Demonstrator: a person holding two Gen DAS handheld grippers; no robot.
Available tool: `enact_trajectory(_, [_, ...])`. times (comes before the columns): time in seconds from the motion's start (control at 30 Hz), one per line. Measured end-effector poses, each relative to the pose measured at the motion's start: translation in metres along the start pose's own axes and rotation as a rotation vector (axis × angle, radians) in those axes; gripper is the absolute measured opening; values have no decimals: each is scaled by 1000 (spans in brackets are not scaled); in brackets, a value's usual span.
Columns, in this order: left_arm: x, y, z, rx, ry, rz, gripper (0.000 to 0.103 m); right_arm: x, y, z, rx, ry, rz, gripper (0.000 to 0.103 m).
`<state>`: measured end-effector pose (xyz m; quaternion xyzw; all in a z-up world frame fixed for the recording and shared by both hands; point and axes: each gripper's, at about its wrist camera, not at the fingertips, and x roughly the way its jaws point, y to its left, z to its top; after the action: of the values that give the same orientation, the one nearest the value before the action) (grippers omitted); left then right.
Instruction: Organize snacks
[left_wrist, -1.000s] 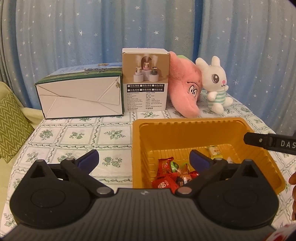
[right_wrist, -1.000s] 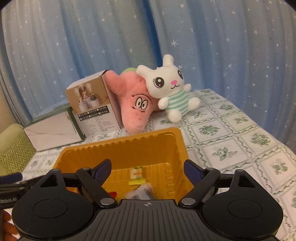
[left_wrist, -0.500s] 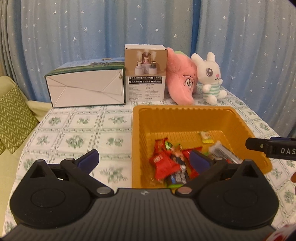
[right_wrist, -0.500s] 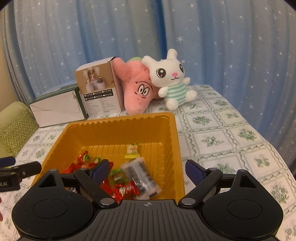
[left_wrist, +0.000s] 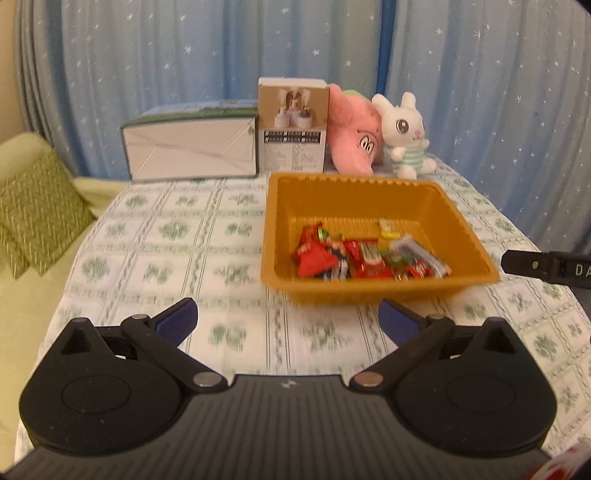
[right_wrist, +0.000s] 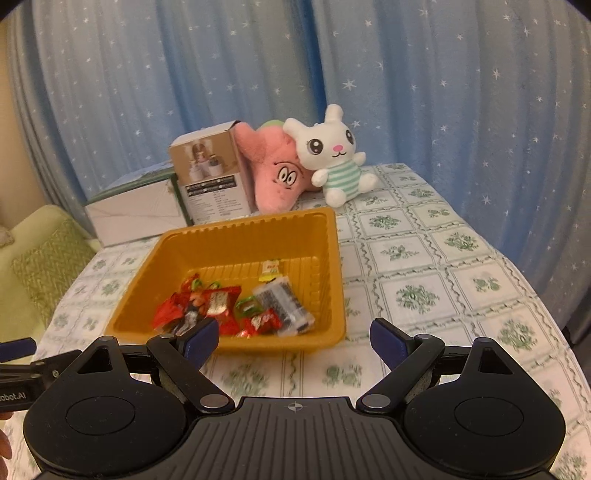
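Snacks are lying heaped in the tray. Both grippers, left and right, are hovering on its near side, fingers released and empty. Gathering seems finished; next likely calls for checking for strays.

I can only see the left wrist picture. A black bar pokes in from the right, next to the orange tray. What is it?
Observer: That is the right gripper. Its own camera shows its jaws spread wide.
Operator: Is it carrying a snack?
Observer: No. Only tablecloth shows between them; the snacks lie in the tray.
Operator: Any sweets dropped further right, past my picture's edge?
Observer: None show on the tablecloth there, right out to the curtain.
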<state>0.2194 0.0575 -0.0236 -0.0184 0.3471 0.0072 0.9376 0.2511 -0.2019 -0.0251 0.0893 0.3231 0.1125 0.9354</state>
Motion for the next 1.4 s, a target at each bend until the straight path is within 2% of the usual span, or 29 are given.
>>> enact_trajectory(0.1, [-18,-1,-12,-23,21,8,103,-16,4,-9,-17,28,-2,88])
enact_trajectory(0.27, [-55,-11,-29,-3,30,40,103,-46,4,-31,13,99,-8,88])
enact_trajectory(0.43, [-91,-25,-43,17,35,72,103,-85,8,-53,16,119,-6,88])
enact_trajectory(0.83, [-159,-36,-69,-39,35,64,103,-165,31,-75,-24,125,-1,88])
enact_trajectory(1.4, [-210,-49,-87,-23,16,52,103,-223,35,-94,-64,99,-5,88])
